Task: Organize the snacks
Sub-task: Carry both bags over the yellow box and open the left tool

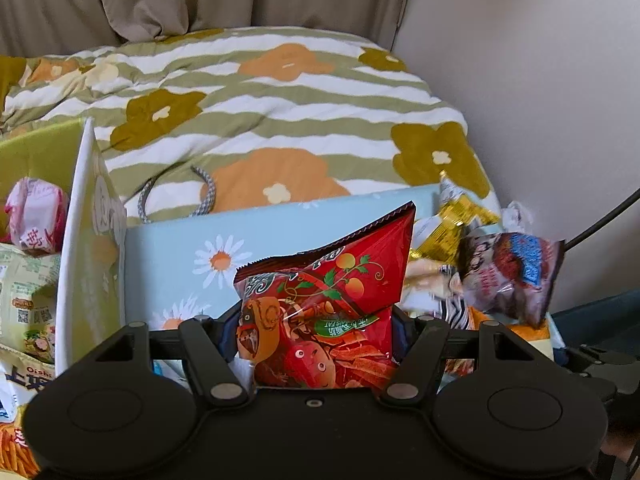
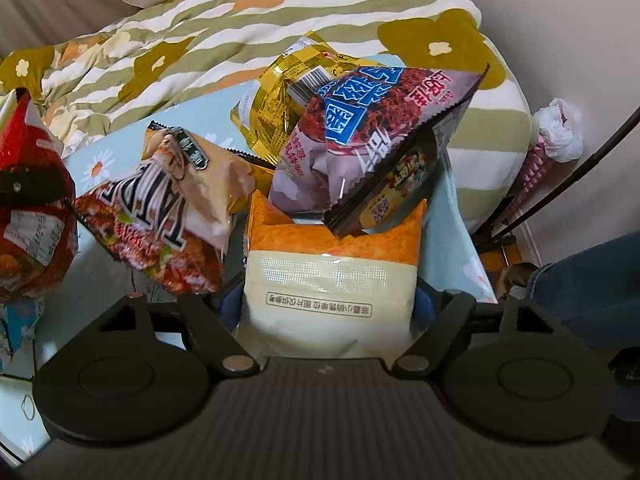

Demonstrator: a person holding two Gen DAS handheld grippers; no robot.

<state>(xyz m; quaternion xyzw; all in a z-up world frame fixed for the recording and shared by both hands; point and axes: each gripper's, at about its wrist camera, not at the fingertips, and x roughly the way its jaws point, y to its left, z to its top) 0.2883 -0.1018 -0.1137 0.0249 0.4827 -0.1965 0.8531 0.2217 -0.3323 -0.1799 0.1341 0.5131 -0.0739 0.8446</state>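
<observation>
My left gripper (image 1: 316,336) is shut on a red tomato snack bag (image 1: 324,304) and holds it up beside a white open box (image 1: 76,240) on the left. That red bag also shows at the left edge of the right wrist view (image 2: 28,220). My right gripper (image 2: 330,300) is shut on a cream and orange snack bag (image 2: 328,276). A purple and blue bag (image 2: 372,152) leans on its top. A gold bag (image 2: 280,104) and a beige and red bag (image 2: 168,208) lie around it on the light blue daisy surface (image 2: 100,168).
The box holds a pink packet (image 1: 36,216), a green Oishi bag (image 1: 24,304) and other snacks. A striped flower quilt (image 1: 260,112) covers the bed behind. A wall (image 1: 540,80) is at the right. A black cable (image 2: 580,168) and a person's jeans (image 2: 592,280) are at the right.
</observation>
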